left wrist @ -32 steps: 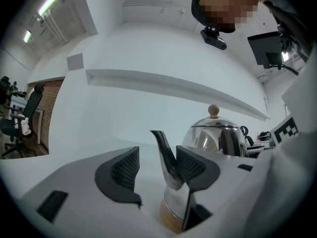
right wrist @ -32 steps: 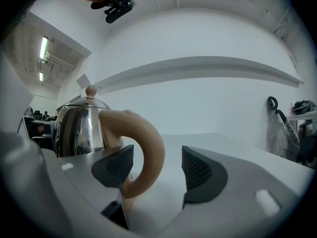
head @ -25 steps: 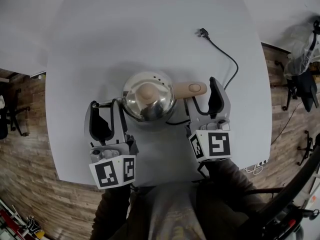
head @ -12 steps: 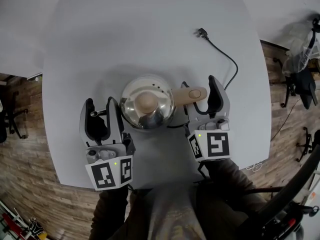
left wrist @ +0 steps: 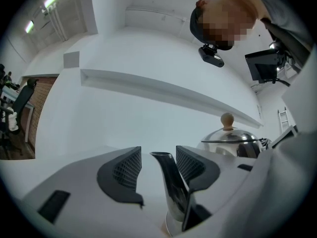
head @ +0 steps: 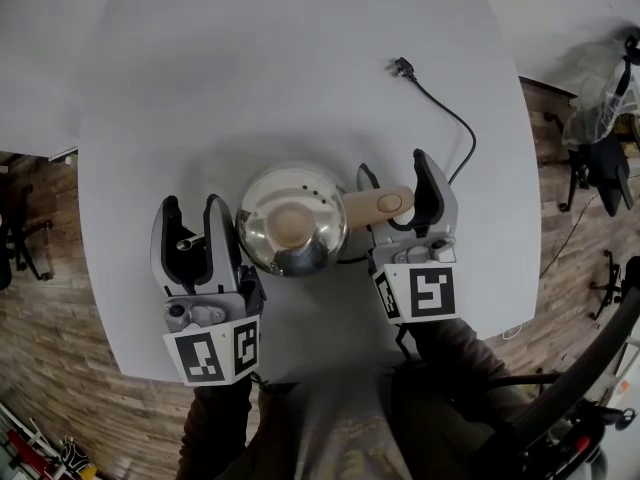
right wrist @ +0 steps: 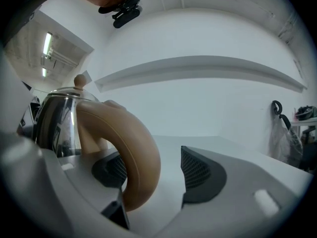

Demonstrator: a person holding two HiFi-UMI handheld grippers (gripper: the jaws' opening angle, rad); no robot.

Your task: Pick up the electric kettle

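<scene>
A shiny steel electric kettle (head: 292,218) with a tan knob stands on the white table (head: 300,58), near its front edge. Its tan handle (head: 380,204) points right and lies between the jaws of my right gripper (head: 394,170), which is open. In the right gripper view the handle (right wrist: 130,148) rests against the left pad, with a gap to the right pad. My left gripper (head: 190,208) is open around the dark spout (head: 185,243). The spout (left wrist: 171,187) rises between the pads in the left gripper view, with the kettle's lid (left wrist: 230,135) behind at right.
A black power cable (head: 455,118) runs from the kettle's base to a plug (head: 403,66) lying at the back right of the table. Wooden floor surrounds the table, with dark chairs (head: 600,158) at the right.
Both grippers have come forward: the handle now lies between the right jaws and the spout between the left jaws. The left gripper has also shifted left.
</scene>
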